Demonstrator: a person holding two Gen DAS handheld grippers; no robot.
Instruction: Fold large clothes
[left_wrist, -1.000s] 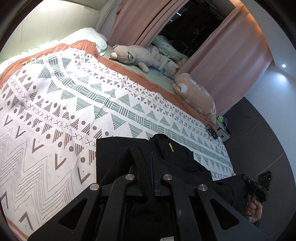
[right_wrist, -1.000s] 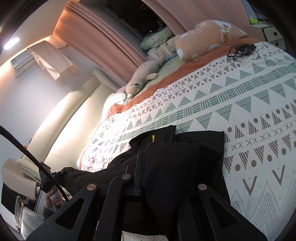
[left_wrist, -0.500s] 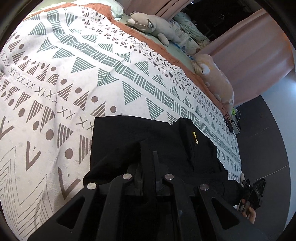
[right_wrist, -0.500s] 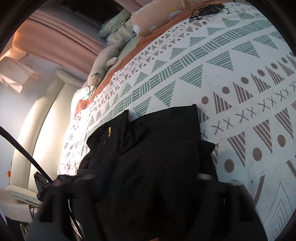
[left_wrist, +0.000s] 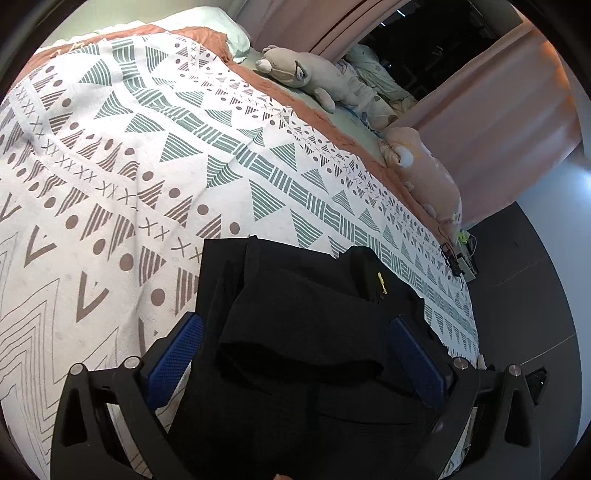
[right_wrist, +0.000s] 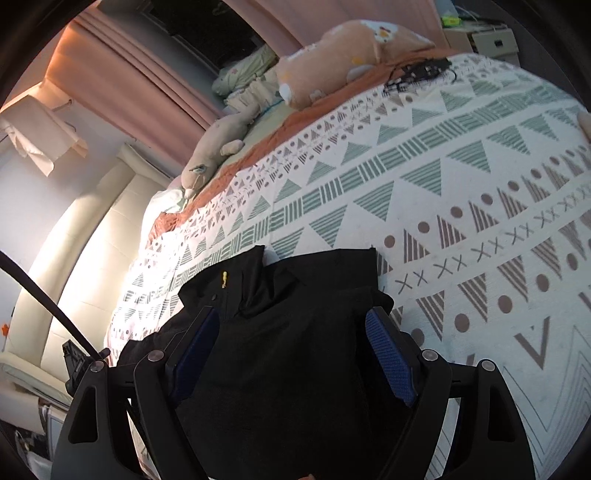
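Note:
A black jacket with a small yellow zip pull lies folded over itself on the patterned bedspread. My left gripper hangs just above it, its jaws opening wide. The blue pads stand on either side of the cloth and do not press on it. In the right wrist view the same jacket fills the lower middle. My right gripper is open over it, and its pads are clear of the fabric. The jacket's near part is hidden under both grippers.
Two plush toys lie along the bed's far side by pink curtains. A black cable tangle sits near the bed's far corner. The dark floor lies beyond the bed edge. A padded headboard is on the left.
Both grippers were shut on the black jacket and now stand open. They have sunk toward the bed, and the jacket now rests on the bedspread.

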